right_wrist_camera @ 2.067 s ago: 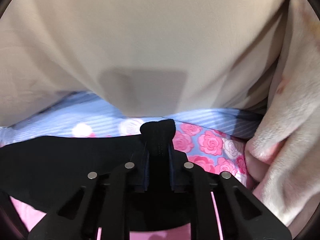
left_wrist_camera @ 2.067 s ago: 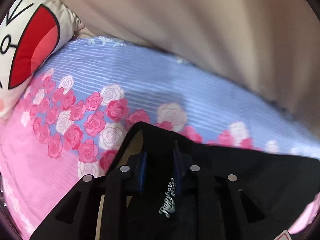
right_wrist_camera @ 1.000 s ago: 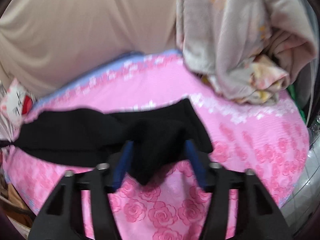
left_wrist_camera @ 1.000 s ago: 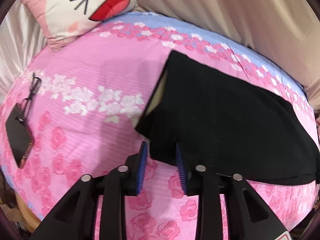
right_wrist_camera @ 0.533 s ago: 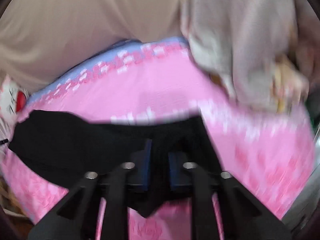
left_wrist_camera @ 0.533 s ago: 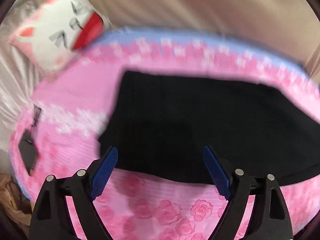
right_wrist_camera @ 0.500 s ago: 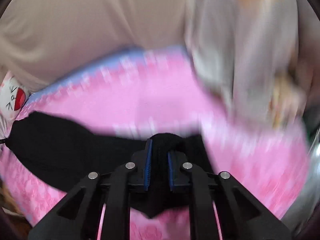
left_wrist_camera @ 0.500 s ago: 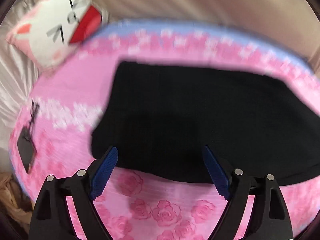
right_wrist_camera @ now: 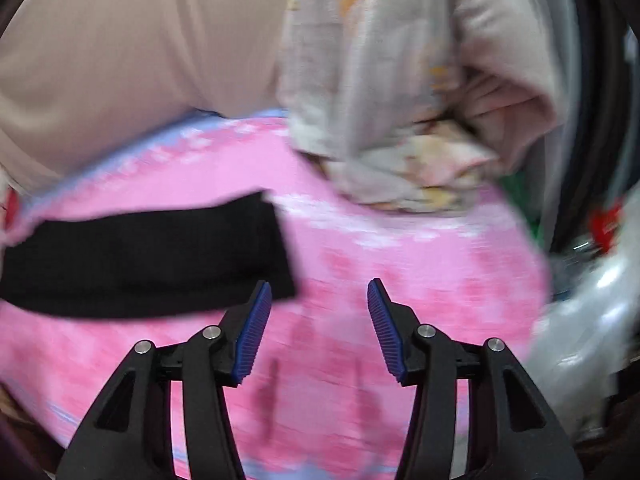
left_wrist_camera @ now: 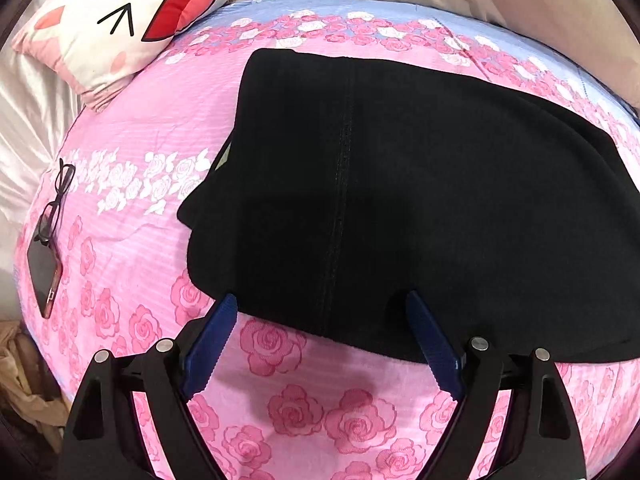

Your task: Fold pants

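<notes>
Black pants lie folded lengthwise across the pink rose bedsheet, with a seam running down the middle. My left gripper hovers over their near edge; its jaws stand wide and are still opening, the blue pads straddle the hem, and neither presses on it. In the blurred right wrist view, one end of the pants lies flat at the left. My right gripper is just right of that end, over bare sheet, its jaws opening with nothing between them.
A cartoon-face pillow sits at the sheet's far left corner. Glasses and a phone lie near the left edge. A bundled pale blanket is heaped at the far right, and beige fabric hangs behind the bed.
The left gripper went from nearly shut at the pants' corner to wide open and shifted along their near edge. The right gripper let go of the pants' end and moved right.
</notes>
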`<action>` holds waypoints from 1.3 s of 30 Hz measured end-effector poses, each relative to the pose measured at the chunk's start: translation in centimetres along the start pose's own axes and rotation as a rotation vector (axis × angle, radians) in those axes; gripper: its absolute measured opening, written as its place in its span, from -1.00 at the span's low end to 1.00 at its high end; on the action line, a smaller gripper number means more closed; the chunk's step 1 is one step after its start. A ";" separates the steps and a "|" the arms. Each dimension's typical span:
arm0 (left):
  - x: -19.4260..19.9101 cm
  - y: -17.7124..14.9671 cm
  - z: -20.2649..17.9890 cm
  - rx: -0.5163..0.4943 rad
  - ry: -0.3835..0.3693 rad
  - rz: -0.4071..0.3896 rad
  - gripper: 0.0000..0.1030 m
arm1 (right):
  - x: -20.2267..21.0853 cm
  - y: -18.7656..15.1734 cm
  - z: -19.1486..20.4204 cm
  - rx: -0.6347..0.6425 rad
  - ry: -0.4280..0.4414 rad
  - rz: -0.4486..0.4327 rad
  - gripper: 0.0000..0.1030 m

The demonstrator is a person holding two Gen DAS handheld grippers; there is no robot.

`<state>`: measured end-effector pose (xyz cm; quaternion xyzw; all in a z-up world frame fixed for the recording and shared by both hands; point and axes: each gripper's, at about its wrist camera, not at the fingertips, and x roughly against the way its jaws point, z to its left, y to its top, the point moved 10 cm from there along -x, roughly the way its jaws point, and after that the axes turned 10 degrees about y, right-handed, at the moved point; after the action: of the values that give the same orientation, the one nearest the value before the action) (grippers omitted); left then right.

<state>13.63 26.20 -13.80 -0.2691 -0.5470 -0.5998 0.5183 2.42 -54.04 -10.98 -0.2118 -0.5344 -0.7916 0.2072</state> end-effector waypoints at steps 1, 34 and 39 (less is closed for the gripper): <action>-0.2 0.1 0.0 0.001 0.001 0.002 0.65 | -1.3 0.4 0.8 -0.020 0.043 0.017 -0.03; -1.5 2.5 2.9 -0.184 -0.091 0.047 0.34 | -11.2 -6.8 43.4 0.619 0.470 0.184 0.03; 0.6 2.7 3.3 -0.140 -0.202 -0.011 0.33 | -16.2 -10.9 53.5 0.785 0.579 0.296 0.02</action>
<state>15.12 29.49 -11.34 -0.3606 -0.5545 -0.6094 0.4371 15.78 1.28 -10.13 0.0365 -0.6765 -0.5196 0.5206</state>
